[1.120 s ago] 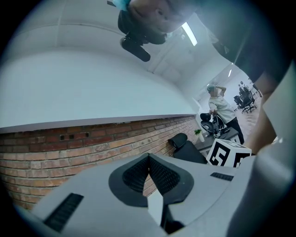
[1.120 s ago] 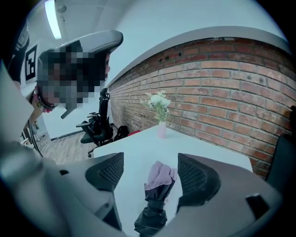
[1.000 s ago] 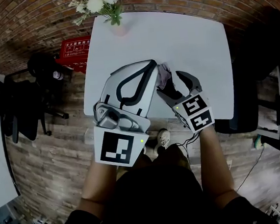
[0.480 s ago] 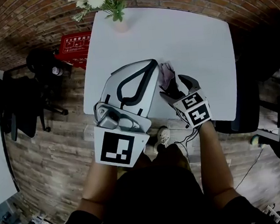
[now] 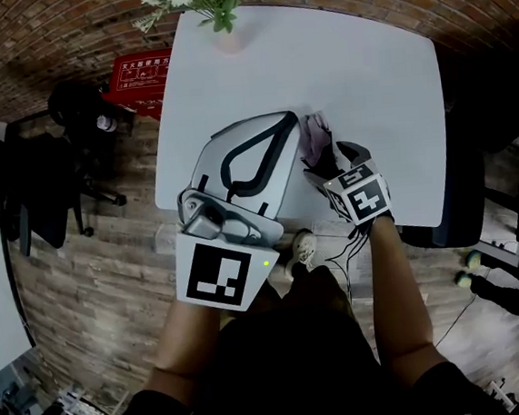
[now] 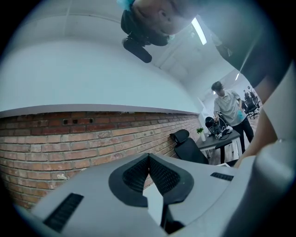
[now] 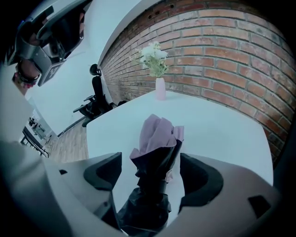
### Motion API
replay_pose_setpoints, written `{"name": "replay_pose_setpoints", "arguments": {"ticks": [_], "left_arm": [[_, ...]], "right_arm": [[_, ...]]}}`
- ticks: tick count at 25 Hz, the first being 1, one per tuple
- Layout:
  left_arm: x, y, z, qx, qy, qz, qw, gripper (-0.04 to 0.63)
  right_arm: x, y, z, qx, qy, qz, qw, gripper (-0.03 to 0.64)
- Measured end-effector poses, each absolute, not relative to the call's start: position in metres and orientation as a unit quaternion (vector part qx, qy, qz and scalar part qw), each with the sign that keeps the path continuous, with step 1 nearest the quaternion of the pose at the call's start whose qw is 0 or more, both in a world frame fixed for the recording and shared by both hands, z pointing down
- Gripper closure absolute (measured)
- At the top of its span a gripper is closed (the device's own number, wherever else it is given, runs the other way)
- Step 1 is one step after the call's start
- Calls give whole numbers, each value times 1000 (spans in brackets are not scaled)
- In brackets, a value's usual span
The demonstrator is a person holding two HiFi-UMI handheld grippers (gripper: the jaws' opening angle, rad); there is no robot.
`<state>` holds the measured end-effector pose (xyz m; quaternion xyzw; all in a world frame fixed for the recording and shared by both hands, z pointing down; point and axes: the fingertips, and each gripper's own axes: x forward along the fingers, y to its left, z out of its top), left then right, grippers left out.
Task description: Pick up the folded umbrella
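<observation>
The folded umbrella (image 5: 313,137), pink cloth above a black body, lies on the white table (image 5: 365,73) near its front edge. In the right gripper view the umbrella (image 7: 157,134) sits between the two jaws, its black part low in the gap. My right gripper (image 5: 333,160) (image 7: 150,175) is open around it, with a gap still showing on the left side. My left gripper (image 5: 279,123) is raised over the table's front left, just left of the umbrella. Its jaws (image 6: 149,161) are shut on nothing and point up at a brick wall.
A pink vase of white flowers (image 5: 222,28) (image 7: 160,88) stands at the table's far edge. A red box (image 5: 137,77) and black office chairs (image 5: 78,128) are on the floor to the left, a dark chair (image 5: 472,136) to the right. A person (image 6: 226,104) stands far off.
My right gripper has moved forward over the umbrella and its jaws have narrowed around it. The left gripper has barely moved.
</observation>
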<state>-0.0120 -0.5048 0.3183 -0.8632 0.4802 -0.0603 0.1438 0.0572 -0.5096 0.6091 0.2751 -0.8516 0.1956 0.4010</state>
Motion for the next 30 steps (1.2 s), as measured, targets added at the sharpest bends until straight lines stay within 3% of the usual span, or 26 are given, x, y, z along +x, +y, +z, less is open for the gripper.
{"name": "replay_pose_setpoints", "arguments": {"ticks": [30], "left_arm": [[-26,-511,346,-864,484,-73,115,583]], "right_arm": [[60,-514,672,269,-801,237,479,250]]}}
